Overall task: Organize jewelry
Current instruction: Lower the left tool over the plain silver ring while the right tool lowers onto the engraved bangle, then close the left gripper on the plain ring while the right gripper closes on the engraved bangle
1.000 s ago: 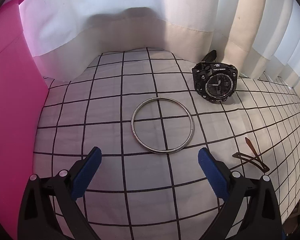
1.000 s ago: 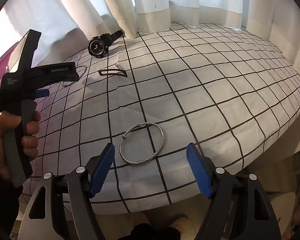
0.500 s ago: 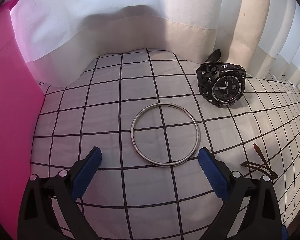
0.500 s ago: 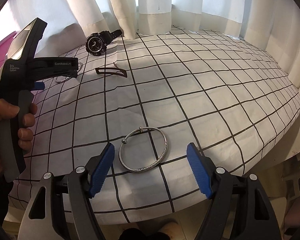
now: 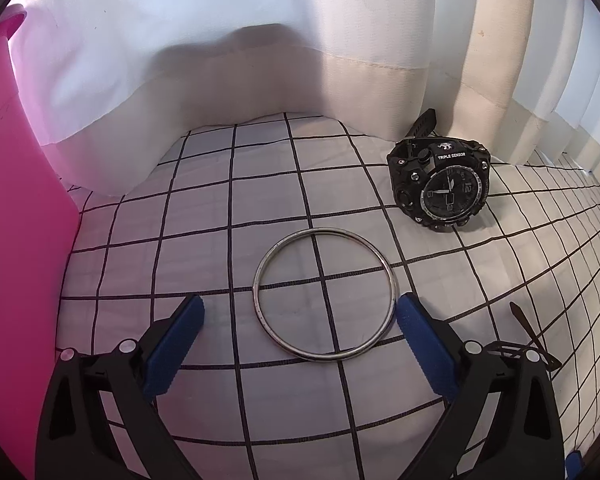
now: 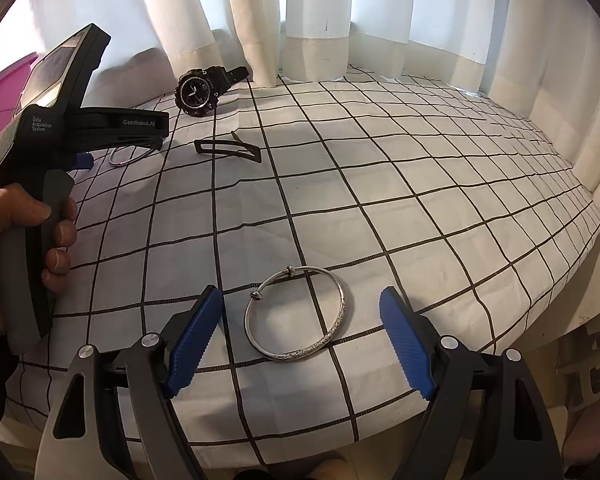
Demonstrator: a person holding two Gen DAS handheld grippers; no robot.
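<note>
Over checked cloth [image 6: 380, 200], your grippers straddle bangles, untouched: left gripper [image 5: 300, 316] wide around plain ring [image 5: 323, 294], right gripper [image 6: 300, 316] just widened around engraved bangle [image 6: 296, 312]. Approach step; next, lower and close.

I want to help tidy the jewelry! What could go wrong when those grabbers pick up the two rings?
1. The thin silver ring bangle lies flat on the checked cloth; the left hand-held gripper might pinch cloth or let it slip.
2. The silver engraved open bangle sits near the bed's front edge; a nudge from the right hand-held gripper, whose jaws have just been opening, might push it off.
</note>
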